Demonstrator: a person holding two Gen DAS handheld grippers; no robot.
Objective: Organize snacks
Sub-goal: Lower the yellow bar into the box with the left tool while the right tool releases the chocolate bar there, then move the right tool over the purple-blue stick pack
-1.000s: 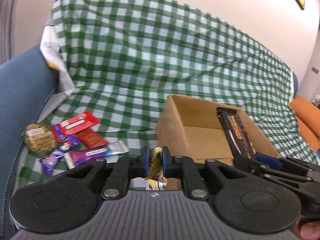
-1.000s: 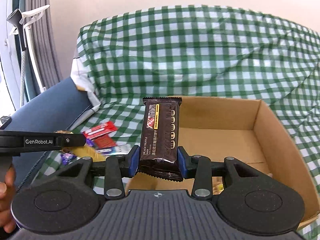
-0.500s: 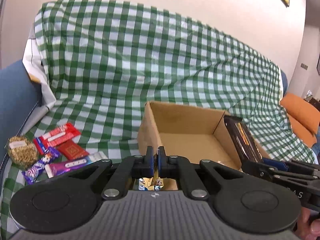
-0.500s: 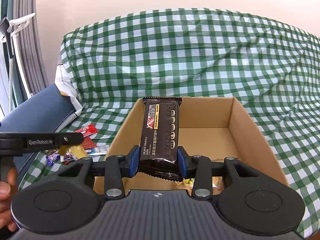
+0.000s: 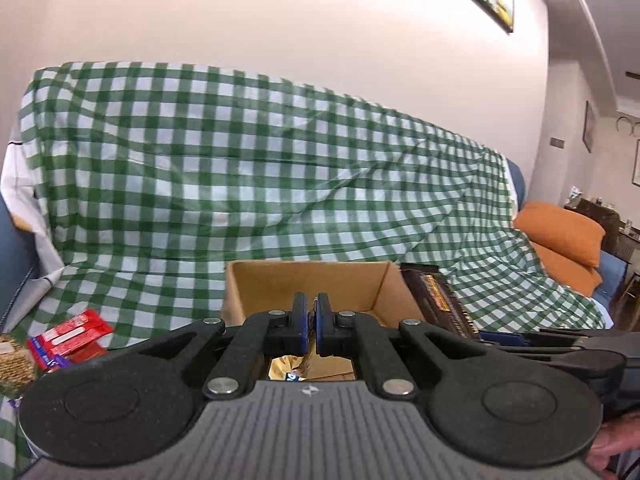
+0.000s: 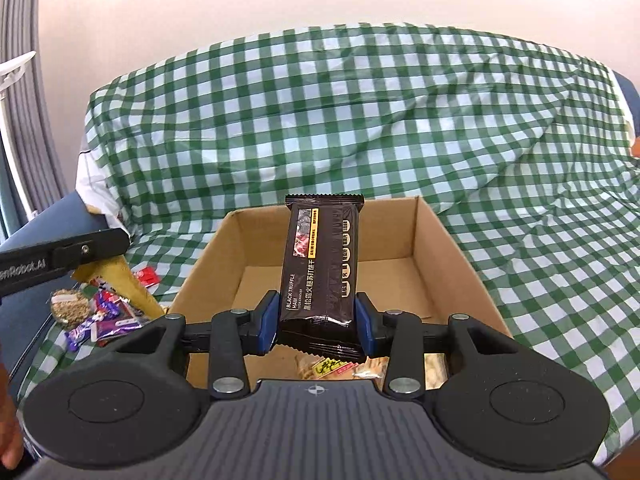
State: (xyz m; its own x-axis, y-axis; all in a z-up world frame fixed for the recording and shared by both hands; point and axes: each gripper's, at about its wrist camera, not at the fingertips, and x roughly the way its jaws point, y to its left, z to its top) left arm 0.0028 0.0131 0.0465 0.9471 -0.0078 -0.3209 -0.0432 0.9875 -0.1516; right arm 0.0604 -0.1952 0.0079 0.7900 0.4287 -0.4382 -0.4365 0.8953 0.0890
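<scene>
My right gripper (image 6: 317, 316) is shut on a black snack pack (image 6: 322, 264) and holds it upright above the open cardboard box (image 6: 448, 240). The pack also shows in the left wrist view (image 5: 436, 300). My left gripper (image 5: 311, 316) is shut on a thin gold wrapper (image 5: 286, 368) that hangs below its fingers, over the box (image 5: 256, 280). The wrapper shows in the right wrist view (image 6: 120, 284) at the box's left side. Several snack packs (image 6: 340, 366) lie in the box's near end.
Loose snacks lie on the green checked cloth left of the box: red packs (image 5: 68, 330), purple bars (image 6: 108, 316) and a round oat cake (image 6: 70, 308). An orange cushion (image 5: 560, 232) sits far right. A blue sofa arm (image 6: 52, 220) is on the left.
Both grippers have risen and moved forward over the box with their snacks held. The left gripper's fingers have closed tighter on the gold wrapper.
</scene>
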